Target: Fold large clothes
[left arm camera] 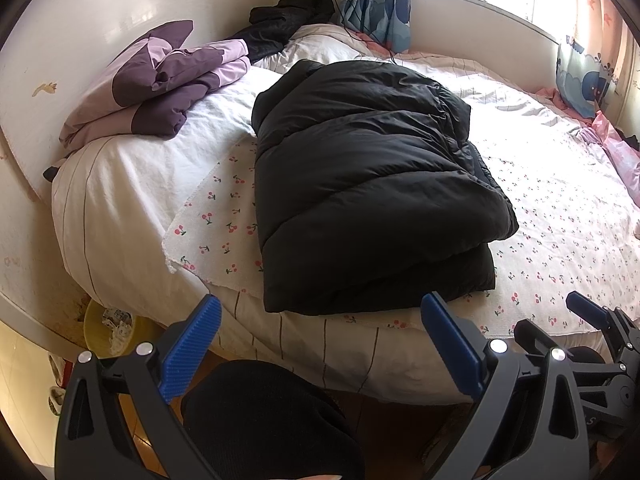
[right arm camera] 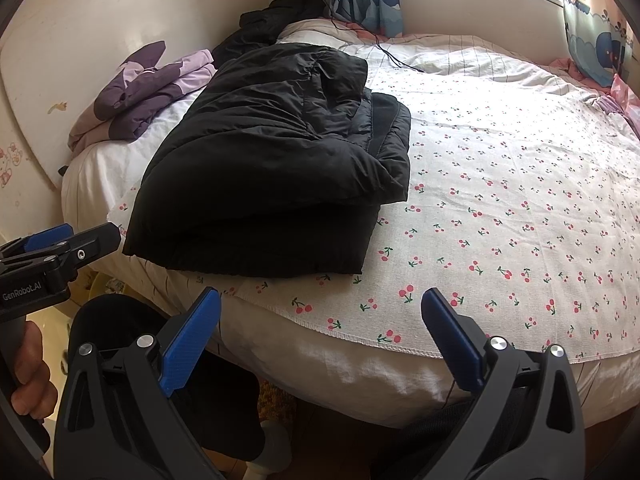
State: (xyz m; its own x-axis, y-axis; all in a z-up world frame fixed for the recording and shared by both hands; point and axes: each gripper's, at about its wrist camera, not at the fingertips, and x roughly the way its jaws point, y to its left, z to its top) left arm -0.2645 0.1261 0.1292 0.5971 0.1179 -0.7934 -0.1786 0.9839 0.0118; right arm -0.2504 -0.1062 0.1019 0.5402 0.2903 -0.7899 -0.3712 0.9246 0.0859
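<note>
A black puffer jacket [left arm camera: 360,184] lies folded into a thick rectangle on the cherry-print sheet [left arm camera: 560,240], its near edge by the bed's front edge. From the right wrist view the black jacket [right arm camera: 272,160] sits left of centre. My left gripper [left arm camera: 320,320] hangs open just in front of the jacket's near edge, off the bed, holding nothing. My right gripper [right arm camera: 320,312] is open too, empty, over the front edge of the cherry-print sheet [right arm camera: 500,200], to the right of the jacket. The left gripper [right arm camera: 56,252] also shows at the left edge of the right wrist view.
A folded purple jacket [left arm camera: 160,84] rests on the pillow [left arm camera: 132,188] at the back left. A black garment [left arm camera: 288,20] is heaped by the wall under a socket with a cable. Curtains [left arm camera: 380,4] hang at the window. A yellow bin [left arm camera: 108,332] stands on the floor, left.
</note>
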